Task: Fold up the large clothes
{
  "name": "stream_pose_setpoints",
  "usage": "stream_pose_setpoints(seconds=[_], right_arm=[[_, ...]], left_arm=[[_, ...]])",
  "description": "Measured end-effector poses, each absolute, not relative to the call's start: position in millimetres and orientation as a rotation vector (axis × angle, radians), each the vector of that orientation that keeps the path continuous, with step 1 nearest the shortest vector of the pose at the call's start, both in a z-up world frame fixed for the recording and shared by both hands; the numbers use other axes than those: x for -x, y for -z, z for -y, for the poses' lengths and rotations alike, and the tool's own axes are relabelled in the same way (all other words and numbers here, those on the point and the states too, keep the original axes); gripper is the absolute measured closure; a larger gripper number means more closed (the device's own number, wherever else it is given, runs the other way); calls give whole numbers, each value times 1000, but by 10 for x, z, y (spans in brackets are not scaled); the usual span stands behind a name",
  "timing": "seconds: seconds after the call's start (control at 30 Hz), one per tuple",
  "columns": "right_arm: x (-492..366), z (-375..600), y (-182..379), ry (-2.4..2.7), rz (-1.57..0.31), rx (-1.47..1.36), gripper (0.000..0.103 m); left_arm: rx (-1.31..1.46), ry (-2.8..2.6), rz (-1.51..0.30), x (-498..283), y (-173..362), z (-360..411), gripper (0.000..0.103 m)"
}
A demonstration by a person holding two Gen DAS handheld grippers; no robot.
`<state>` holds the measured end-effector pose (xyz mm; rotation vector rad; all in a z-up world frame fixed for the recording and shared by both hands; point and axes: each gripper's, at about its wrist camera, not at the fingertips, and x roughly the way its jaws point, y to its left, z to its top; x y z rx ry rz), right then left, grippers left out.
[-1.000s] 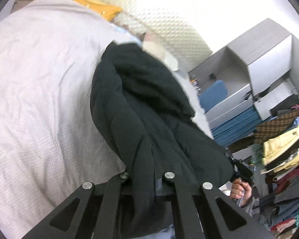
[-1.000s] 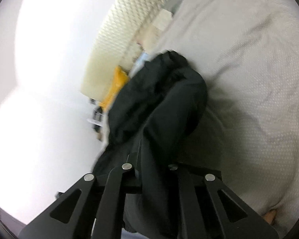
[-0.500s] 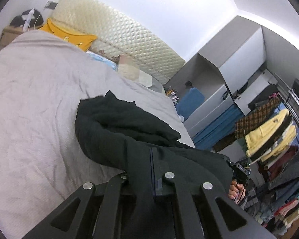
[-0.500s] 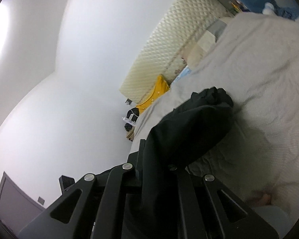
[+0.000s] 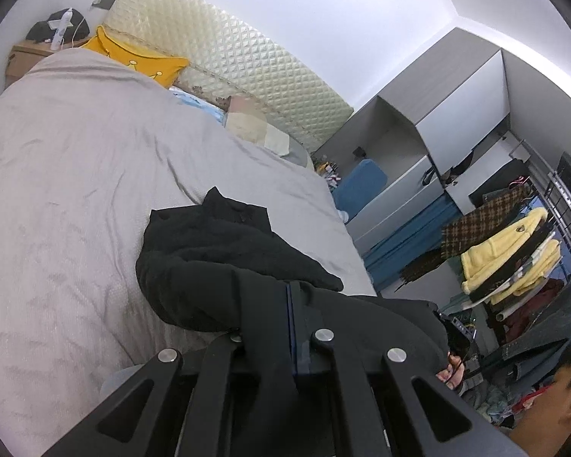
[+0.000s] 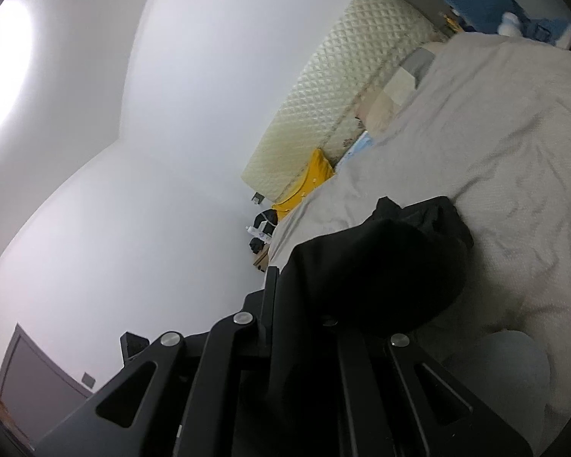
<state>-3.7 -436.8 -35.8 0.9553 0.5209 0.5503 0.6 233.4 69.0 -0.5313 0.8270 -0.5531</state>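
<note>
From the left wrist, the left hand-held gripper [image 5: 276,337] pinches thick black fabric of the jacket [image 5: 224,266], a soft matte bundle slumped on the bed [image 5: 68,175], whose grey cover is crinkled, below a quilted cream headboard [image 5: 228,57]. From the right wrist, the right hand-held gripper [image 6: 300,320] pinches the jacket's [image 6: 380,266] rounded, puffy fold over that bed [image 6: 514,144].

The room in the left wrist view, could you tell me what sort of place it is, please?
Most likely a bedroom: a bed with a quilted headboard, a wardrobe unit, and clothes on a rack.
</note>
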Motion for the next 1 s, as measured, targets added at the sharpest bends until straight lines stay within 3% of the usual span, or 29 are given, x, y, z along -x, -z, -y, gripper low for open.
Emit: stream_pose_setpoints(seconds=[0.37, 0.53, 1.0], right_arm=[[-971, 4540, 416, -416, -617, -959, 97], [-1696, 4619, 707, -333, -722, -1041, 97], [-3242, 4582, 1975, -139, -1028, -1153, 96]], left_arm=[[508, 496, -917, -1272, -706, -2035, 98], [472, 402, -976, -1981, -500, -1831, 98], [515, 152, -1210, -3576, 885, -1623, 96]])
